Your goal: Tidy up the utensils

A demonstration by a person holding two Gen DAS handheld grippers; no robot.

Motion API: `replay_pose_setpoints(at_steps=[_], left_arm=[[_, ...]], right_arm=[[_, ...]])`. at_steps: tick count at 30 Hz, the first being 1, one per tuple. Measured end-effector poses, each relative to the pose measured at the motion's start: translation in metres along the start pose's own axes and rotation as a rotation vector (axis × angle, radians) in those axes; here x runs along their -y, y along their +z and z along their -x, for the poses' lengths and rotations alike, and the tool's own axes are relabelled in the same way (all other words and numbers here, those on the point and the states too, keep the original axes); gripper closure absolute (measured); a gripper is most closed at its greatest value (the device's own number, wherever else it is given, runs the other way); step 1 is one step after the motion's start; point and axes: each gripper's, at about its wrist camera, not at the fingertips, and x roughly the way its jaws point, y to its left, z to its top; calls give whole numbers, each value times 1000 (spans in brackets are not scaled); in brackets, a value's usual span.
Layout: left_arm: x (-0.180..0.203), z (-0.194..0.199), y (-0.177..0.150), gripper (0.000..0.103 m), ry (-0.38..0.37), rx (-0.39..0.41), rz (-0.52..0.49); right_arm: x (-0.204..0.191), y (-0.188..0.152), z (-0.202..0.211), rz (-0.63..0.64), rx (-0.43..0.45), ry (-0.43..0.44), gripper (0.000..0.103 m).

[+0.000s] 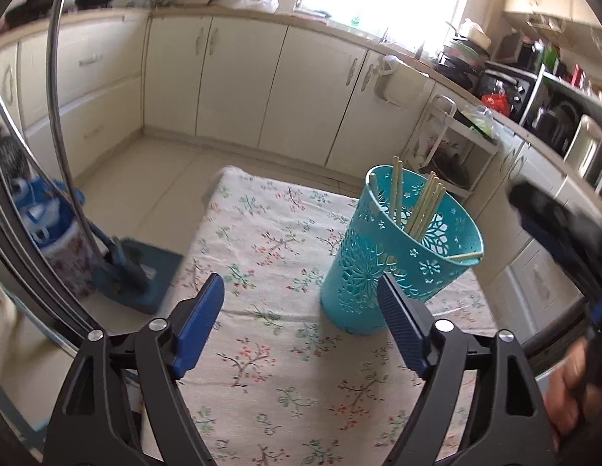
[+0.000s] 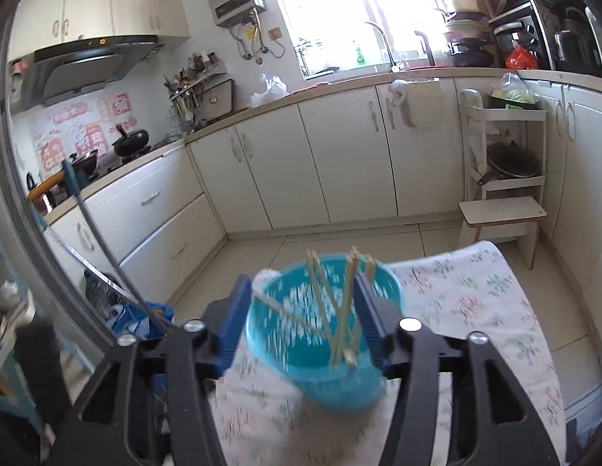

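**Both hand-held grippers open around the teal holder**

The left hand-held gripper [image 1: 301, 299] stands wide, nothing between its blue pads; only the flowered cloth of the desk [image 1: 262, 369] shows in the gap. Its right finger's tip overlaps the lower side of the teal utensil holder [image 1: 402, 256] in the left wrist view, and whether it touches the wall cannot be told.

The right hand-held gripper [image 2: 301, 310] has its jaws spread, with the holder's rim seen between them from above. That view is smeared, so contact between pads and rim cannot be judged; no grip shows.

The holder is a perforated cup, leaning a little, standing on the cloth toward the desk's far right corner as the left wrist camera sees it. Pale chopsticks [image 1: 425, 206] stand bundled inside it, tips above the rim, and one lies across the rim on its right side.

At the right edge of the left wrist view a blurred black and blue shape, the other tool, hangs close beside the holder, with a hand [image 1: 569, 392] lower down.

Beyond the desk's far edge is tiled floor, then a run of cream cabinets [image 2: 339, 163] under a counter with a bright window above. A white stool [image 2: 503, 217] and a narrow shelf cart [image 2: 506, 147] stand off the far right corner. Left of the desk a blue mop [image 1: 133, 272] rests on the floor, its metal handle rising past the lens.
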Motion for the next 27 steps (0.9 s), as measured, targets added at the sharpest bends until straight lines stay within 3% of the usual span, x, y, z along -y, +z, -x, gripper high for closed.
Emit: replay_pose_setpoints(at_steps=[1, 4, 11, 21, 27], left_arm=[[6, 7, -3, 18, 12, 18, -37], [20, 30, -16, 8, 27, 49, -109], [46, 79, -60, 8, 111, 2, -201], [47, 145, -107, 8, 144, -78, -200], [41, 182, -114, 8, 178, -41, -201]], right_arm=[[2, -10, 13, 3, -11, -18, 28], [13, -44, 50, -11, -54, -78, 15], [35, -95, 98, -115, -220, -153, 11], [1, -96, 163, -55, -183, -87, 7], [-9, -98, 189, -39, -154, -102, 7]])
